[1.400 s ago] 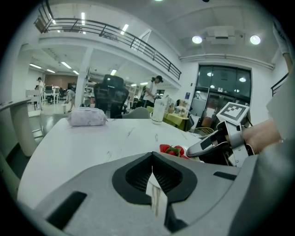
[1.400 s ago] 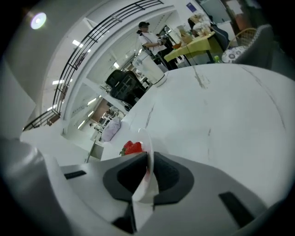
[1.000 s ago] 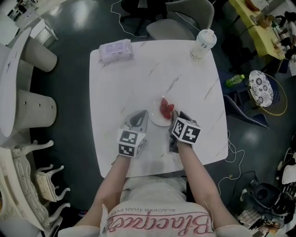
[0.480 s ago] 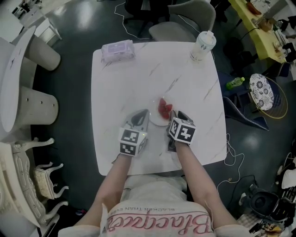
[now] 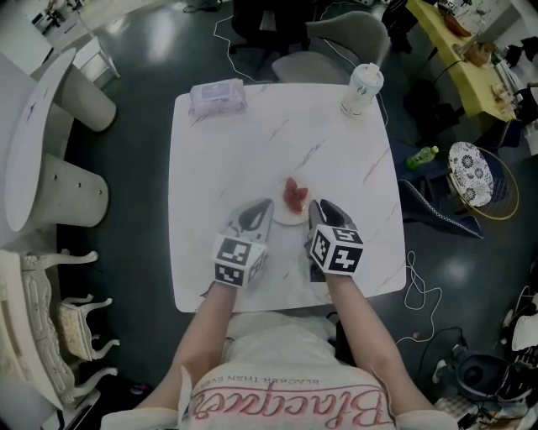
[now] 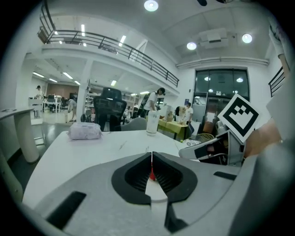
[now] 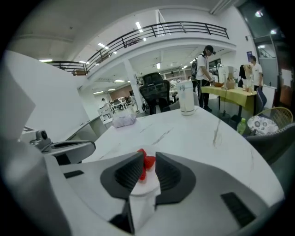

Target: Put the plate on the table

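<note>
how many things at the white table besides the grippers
3: a pale soft wipes pack at the far left corner, a white lidded cup at the far right corner, and a small white plate of red fruit pieces between the left gripper and right gripper.

Open-plan office hall: a railed mezzanine (image 6: 110, 46) crosses the upper left beneath recessed ceiling lights (image 6: 150, 5), with glass doors (image 6: 220, 90) at right. A black office chair (image 6: 109, 109), a yellow worktable (image 7: 230, 92) and a standing person (image 7: 206, 78) lie beyond a marble-topped table (image 5: 252, 151).
</note>
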Tool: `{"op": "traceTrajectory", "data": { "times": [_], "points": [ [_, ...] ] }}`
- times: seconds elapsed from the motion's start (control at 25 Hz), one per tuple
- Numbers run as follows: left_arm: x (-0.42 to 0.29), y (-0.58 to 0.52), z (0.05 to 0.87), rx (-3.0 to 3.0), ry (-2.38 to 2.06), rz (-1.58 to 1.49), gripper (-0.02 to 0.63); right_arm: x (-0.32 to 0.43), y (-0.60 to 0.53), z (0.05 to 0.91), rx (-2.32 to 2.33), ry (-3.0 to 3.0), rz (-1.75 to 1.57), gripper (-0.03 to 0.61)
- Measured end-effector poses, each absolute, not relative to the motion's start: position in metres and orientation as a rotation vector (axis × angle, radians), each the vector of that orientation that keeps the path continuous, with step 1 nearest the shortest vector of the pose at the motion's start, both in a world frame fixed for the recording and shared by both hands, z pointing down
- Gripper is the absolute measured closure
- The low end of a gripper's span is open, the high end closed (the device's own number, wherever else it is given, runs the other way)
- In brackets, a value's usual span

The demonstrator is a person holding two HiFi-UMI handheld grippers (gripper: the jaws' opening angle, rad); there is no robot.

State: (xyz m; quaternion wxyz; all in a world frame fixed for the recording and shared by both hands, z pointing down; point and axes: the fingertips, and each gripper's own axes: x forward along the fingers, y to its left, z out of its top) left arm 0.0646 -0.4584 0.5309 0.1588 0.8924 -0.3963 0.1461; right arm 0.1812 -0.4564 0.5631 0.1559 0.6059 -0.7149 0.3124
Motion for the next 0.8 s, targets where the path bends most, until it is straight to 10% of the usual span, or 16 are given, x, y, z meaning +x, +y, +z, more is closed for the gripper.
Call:
{"op": "traceTrajectory", "data": {
  "times": [0.8],
  "points": [
    [0.073,-0.399,0.366,2.879,-1.26,0.144,0.609,0.149,-0.384,0.369,1.711,-2.481,0.274,0.563]
  ]
}}
